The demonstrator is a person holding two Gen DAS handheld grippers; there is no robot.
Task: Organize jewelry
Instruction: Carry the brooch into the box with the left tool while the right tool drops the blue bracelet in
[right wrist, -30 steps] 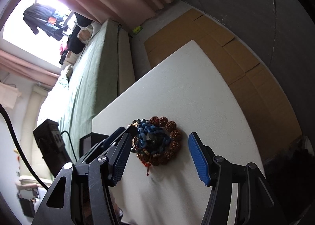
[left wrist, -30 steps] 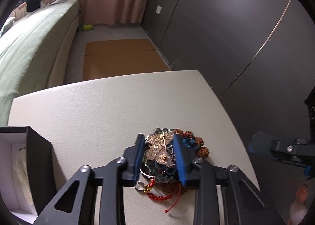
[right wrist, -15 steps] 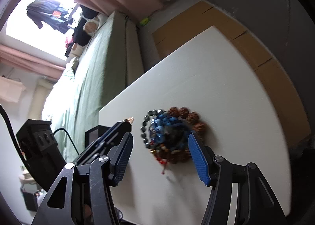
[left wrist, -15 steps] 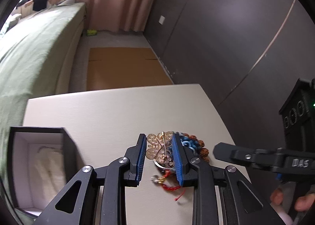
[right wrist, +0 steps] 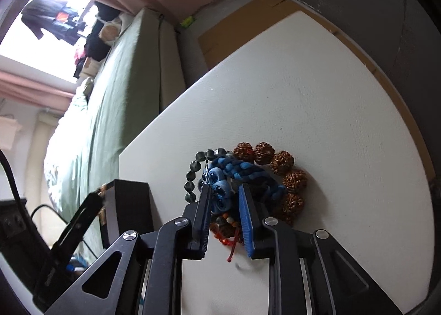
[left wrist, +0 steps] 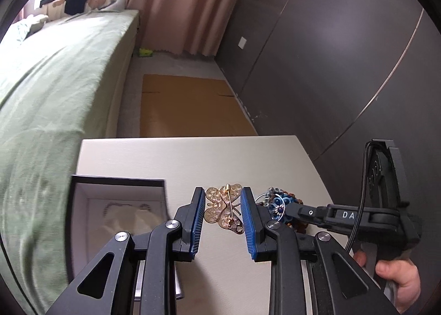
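Left gripper [left wrist: 223, 206], seen from its own wrist camera, has its blue-padded jaws narrowed onto a gold filigree butterfly brooch [left wrist: 224, 211], which is clamped between the pads and held above the white table [left wrist: 193, 160]. To the left of it stands an open black jewelry box [left wrist: 118, 210] with a pale lining; the box sits near the table's left edge, beside a bed with a green cover [left wrist: 55, 80]. To the right of the brooch lies the pile of bracelets [left wrist: 281, 202] on the table, with the right gripper [left wrist: 289, 208] reaching into it from the right; the person's right hand [left wrist: 397, 279] grips the handle at the lower right edge.

Right wrist view: the black box [right wrist: 129, 210] appears at left, with the left gripper's finger in front of it. At centre, the right gripper [right wrist: 224, 213] has just been closing, and its jaws now stand narrow around a blue braided bracelet [right wrist: 242, 171] with rolled blue beads; whether the pads press on it cannot be told. Around this piece lie a string of dark grey-green beads [right wrist: 193, 174] at left and a ring of large brown seed beads [right wrist: 286, 174] at right, all resting together on the table [right wrist: 317, 94]. A red cord [right wrist: 233, 246] trails from the pile between the jaws.
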